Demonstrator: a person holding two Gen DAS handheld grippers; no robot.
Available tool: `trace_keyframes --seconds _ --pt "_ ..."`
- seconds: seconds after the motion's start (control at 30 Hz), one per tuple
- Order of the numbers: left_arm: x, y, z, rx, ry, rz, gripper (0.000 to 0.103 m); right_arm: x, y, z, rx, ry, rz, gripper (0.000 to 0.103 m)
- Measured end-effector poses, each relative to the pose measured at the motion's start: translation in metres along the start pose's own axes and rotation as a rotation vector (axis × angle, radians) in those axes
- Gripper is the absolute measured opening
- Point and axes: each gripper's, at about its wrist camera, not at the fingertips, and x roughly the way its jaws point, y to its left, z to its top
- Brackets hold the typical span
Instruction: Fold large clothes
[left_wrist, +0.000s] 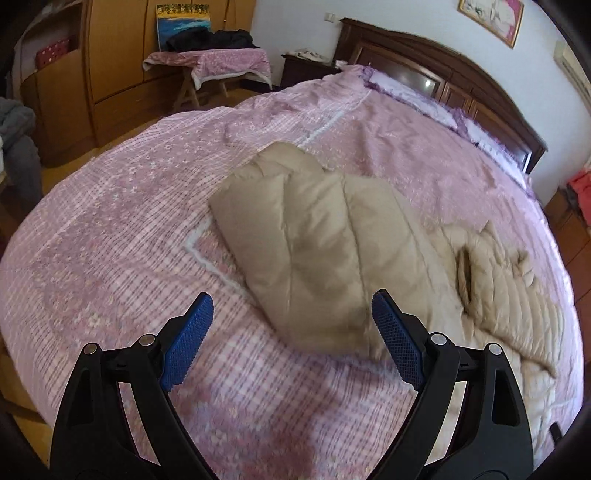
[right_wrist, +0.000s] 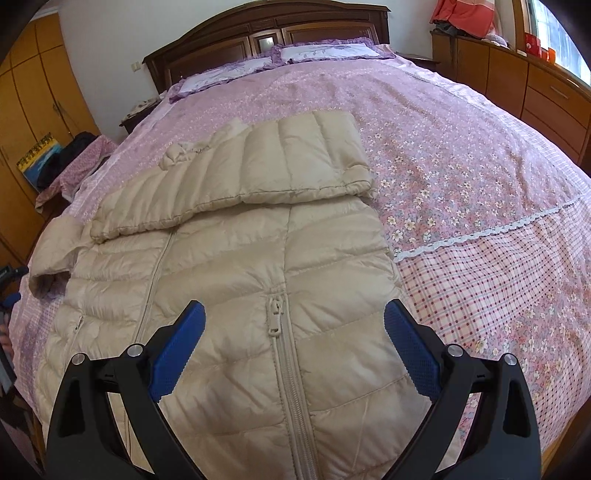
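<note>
The beige quilted down jacket (right_wrist: 236, 280) lies front-up on the pink bedspread (right_wrist: 480, 155), its zipper (right_wrist: 275, 314) closed and running toward the near edge of the bed; one sleeve (right_wrist: 258, 173) is already folded across the chest, on the far side of the zipper pull, while the other sleeve (left_wrist: 295, 236) still juts out from the jacket's side onto the bedspread. Judging by its puffy channels and smooth shell, the jacket should be light, soft and springy, rather slippery, and likely to puff back open after a fold. The stitched seams, the cuff and the hem look like the firmest places to pinch; the slick padded panels would probably slide out. The left gripper (left_wrist: 291, 317) hovers with its jaws spread wide and nothing between them, just beside the near end of the loose sleeve. The right gripper (right_wrist: 293, 325) is likewise spread and empty, poised above the jacket's front with the zipper pull between its fingers but untouched. Beyond the jacket, pillows (right_wrist: 325, 51) rest against the dark wooden headboard (right_wrist: 266, 22).
</note>
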Motion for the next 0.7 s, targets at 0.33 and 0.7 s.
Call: trace_keyframes --seconds 0.33,0.7 --pt "0.054 0.009 0.015 -0.042 0.036 0.027 0.087 0.001 0.002 0.0 -0.004 0.014 -0.027 0.094" --pt "0.092 -0.001 0.008 -0.063 0.071 0.008 0.075 0.003 -0.005 0.001 0.024 0.018 -0.042 0.094"
